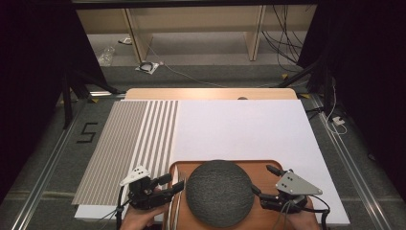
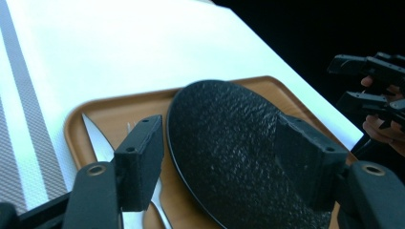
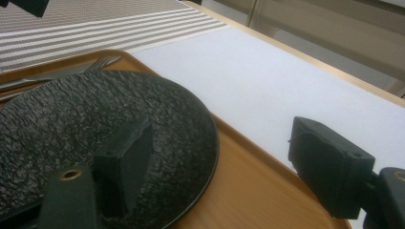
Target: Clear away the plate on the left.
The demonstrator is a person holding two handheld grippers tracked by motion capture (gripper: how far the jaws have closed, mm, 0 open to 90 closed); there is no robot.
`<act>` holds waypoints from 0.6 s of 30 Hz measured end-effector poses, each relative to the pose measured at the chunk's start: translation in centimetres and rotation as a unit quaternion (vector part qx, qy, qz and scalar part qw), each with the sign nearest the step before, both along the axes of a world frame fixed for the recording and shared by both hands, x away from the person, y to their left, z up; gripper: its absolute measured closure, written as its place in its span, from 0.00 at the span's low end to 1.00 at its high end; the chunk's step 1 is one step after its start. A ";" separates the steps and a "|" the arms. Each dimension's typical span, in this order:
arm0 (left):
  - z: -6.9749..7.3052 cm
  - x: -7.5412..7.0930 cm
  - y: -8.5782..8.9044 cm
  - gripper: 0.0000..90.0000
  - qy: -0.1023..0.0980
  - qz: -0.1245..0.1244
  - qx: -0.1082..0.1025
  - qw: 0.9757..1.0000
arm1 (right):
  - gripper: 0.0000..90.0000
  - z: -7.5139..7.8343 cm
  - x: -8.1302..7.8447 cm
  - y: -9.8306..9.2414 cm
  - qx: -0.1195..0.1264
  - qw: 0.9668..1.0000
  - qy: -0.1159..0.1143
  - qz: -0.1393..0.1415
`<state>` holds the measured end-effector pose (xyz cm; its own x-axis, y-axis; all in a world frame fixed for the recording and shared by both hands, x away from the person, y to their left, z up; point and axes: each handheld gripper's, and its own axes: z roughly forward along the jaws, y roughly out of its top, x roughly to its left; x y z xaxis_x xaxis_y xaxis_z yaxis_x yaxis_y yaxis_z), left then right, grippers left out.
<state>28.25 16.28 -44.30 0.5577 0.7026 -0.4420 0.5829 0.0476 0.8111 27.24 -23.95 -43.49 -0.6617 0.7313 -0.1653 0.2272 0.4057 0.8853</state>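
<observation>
A round black plate [image 1: 219, 191] [image 2: 215, 109] [image 3: 71, 119] with a rough surface lies on a brown wooden tray [image 1: 258, 167] [image 2: 110, 112] [image 3: 248, 181] at the near edge of the table. A knife [image 2: 95, 143] and a fork [image 3: 95, 62] lie on the tray, left of the plate. My left gripper [image 1: 173, 183] [image 2: 219, 140] hovers open at the plate's left rim, one jaw over the tray and one over the plate. At the plate's right rim my right gripper [image 1: 263, 179] [image 3: 222, 140] is open too, nothing pressed between its jaws.
The tray sits on a white cloth [image 1: 239, 124] covering most of the table. A grey and white striped mat [image 1: 129, 143] lies to the left. The wooden table edge [image 1: 210, 93] shows at the back, with shelving and floor cables beyond.
</observation>
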 end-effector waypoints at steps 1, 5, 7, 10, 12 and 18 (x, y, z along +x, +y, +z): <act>0.0 0.0 0.1 0.38 -0.004 0.000 0.001 1.000 | 0.27 0.0 0.0 0.0 0.000 1.000 0.000 0.000; 0.2 0.2 0.6 0.37 -0.032 -0.002 0.005 0.999 | 0.27 0.1 0.0 -0.1 0.008 1.000 0.002 0.000; 0.3 0.3 0.9 0.37 -0.043 -0.001 0.008 0.999 | 0.27 0.1 0.0 -0.2 0.010 1.000 0.002 -0.001; 0.3 0.4 1.2 0.36 -0.056 0.002 0.013 0.998 | 0.27 0.1 0.0 -0.2 0.011 1.000 0.001 -0.001; 0.3 0.4 1.5 0.36 -0.067 0.004 0.021 0.998 | 0.27 0.1 0.0 -0.2 0.012 1.000 0.002 -0.002; 0.2 0.6 2.1 0.35 -0.085 0.011 0.022 0.996 | 0.27 0.1 0.0 -0.3 0.021 1.000 0.003 -0.002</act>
